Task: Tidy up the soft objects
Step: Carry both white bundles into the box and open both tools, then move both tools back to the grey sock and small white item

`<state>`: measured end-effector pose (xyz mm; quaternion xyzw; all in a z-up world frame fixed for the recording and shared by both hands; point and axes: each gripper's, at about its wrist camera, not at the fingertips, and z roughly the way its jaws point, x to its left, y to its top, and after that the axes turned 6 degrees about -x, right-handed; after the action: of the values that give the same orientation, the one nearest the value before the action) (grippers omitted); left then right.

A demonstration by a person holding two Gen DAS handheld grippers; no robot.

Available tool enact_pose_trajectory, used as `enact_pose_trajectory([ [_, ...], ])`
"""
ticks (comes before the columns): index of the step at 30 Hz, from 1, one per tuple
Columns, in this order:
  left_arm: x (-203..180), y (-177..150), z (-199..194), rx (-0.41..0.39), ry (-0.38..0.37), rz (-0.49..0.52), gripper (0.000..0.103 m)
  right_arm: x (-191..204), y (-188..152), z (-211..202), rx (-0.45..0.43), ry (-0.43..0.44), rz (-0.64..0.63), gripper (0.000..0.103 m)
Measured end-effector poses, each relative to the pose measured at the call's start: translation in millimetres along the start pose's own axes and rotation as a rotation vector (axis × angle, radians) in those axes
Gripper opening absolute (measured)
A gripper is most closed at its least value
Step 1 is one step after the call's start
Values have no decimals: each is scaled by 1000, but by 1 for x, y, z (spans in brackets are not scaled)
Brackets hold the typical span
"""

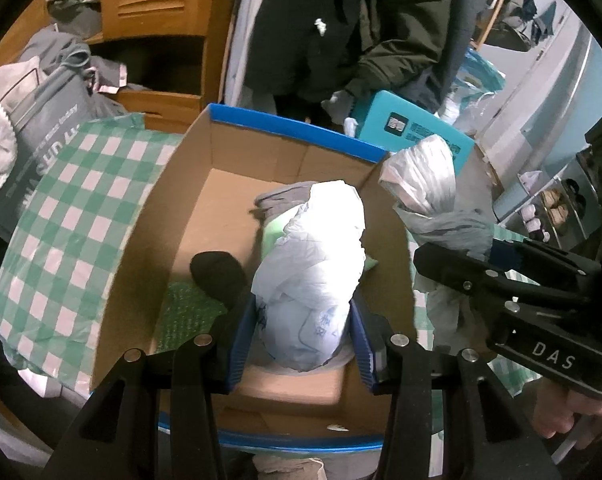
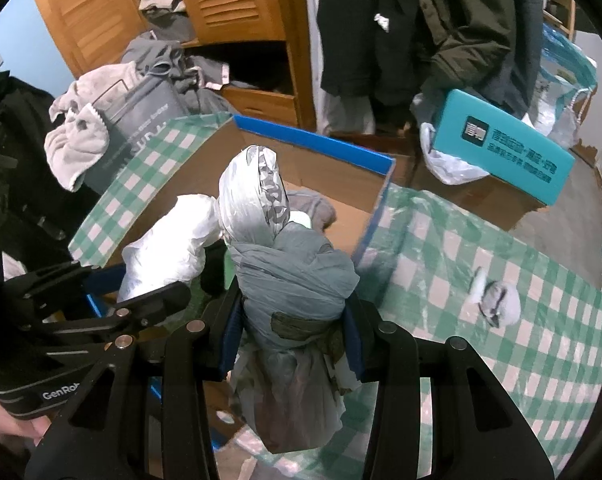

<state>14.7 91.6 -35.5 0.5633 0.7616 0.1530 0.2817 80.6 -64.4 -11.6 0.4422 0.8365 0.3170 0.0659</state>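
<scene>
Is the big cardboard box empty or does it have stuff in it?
Not empty. The cardboard box holds a black sock, grey cloth and a green bag.

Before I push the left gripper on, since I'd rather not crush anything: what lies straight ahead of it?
The left gripper already clamps the white bag; beyond it lies grey cloth, then probably the cardboard box far wall.

The cardboard box (image 1: 285, 152) has bare floor along its left and back, while a black sock (image 1: 219, 278) and white bagged bundle (image 1: 317, 248) crowd its near right side.
</scene>
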Motion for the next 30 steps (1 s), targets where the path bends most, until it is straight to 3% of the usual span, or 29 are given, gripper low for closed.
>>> enact_pose_trajectory([
  [14, 31, -1, 14, 34, 50, -57, 47, 26, 9, 28, 40, 38, -16, 43],
  [20, 40, -4, 17, 44, 56, -112, 52, 29, 12, 42, 55, 43, -17, 44],
  [23, 42, -4, 17, 38, 56, -122, 58, 26, 12, 41, 52, 35, -13, 55],
  [24, 41, -3, 16, 34, 57, -119, 60, 25, 11, 40, 48, 36, -9, 64],
  [30, 37, -2, 14, 21, 56, -98, 62, 18, 12, 33, 29, 24, 2, 66],
])
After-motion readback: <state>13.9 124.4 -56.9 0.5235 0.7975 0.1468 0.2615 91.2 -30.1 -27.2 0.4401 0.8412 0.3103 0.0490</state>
